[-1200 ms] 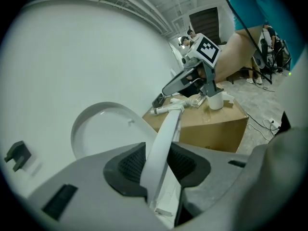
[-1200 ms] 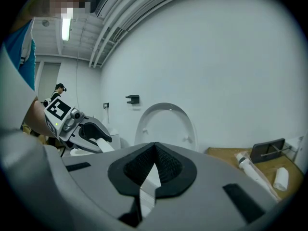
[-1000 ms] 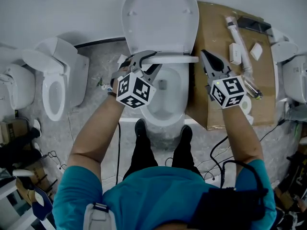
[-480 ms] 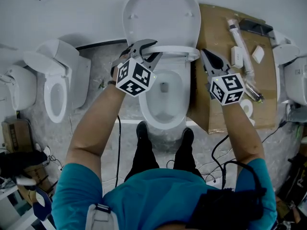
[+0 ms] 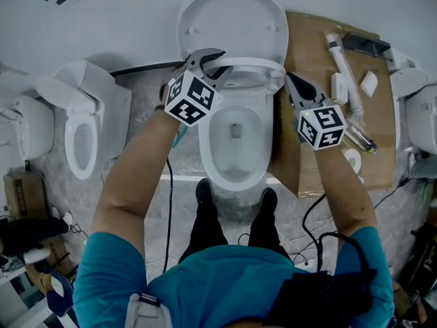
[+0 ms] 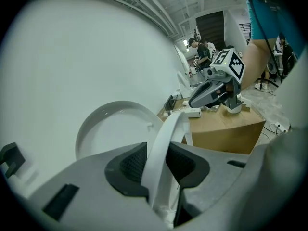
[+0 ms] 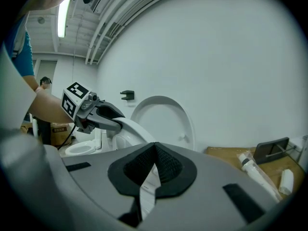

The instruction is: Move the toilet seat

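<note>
No legible txt, brand, nos. or signs; just b/w square codes on left cube (image 5: pixel 193 98) & right cube (image 5: pixel 321 126).

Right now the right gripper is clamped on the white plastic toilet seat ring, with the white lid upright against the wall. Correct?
Wrong gripper. The left gripper view shows the left gripper clamped on the white plastic toilet seat ring; the right gripper is shut on nothing. The white lid is upright against the wall.
</note>
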Motion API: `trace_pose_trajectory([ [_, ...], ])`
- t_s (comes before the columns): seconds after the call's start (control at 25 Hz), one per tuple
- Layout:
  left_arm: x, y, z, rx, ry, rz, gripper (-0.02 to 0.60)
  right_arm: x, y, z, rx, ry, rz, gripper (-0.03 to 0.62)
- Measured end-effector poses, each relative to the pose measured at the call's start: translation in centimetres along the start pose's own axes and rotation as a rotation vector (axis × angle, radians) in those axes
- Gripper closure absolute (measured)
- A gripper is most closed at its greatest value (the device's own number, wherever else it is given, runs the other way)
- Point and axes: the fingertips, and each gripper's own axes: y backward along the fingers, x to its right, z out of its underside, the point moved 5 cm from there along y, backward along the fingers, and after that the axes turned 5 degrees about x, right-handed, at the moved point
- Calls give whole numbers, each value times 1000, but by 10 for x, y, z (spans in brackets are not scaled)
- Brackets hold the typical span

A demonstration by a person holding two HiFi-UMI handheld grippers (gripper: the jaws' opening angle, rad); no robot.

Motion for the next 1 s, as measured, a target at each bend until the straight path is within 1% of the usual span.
trace_pose_trajectory([
  [0.44,-35,-23,2,1,26,29,457,9,-7,4,-6,5,1,594],
  [1.0,-74,-54,9,-20,64,34,456,21,-14,11,-11,6,5,594],
])
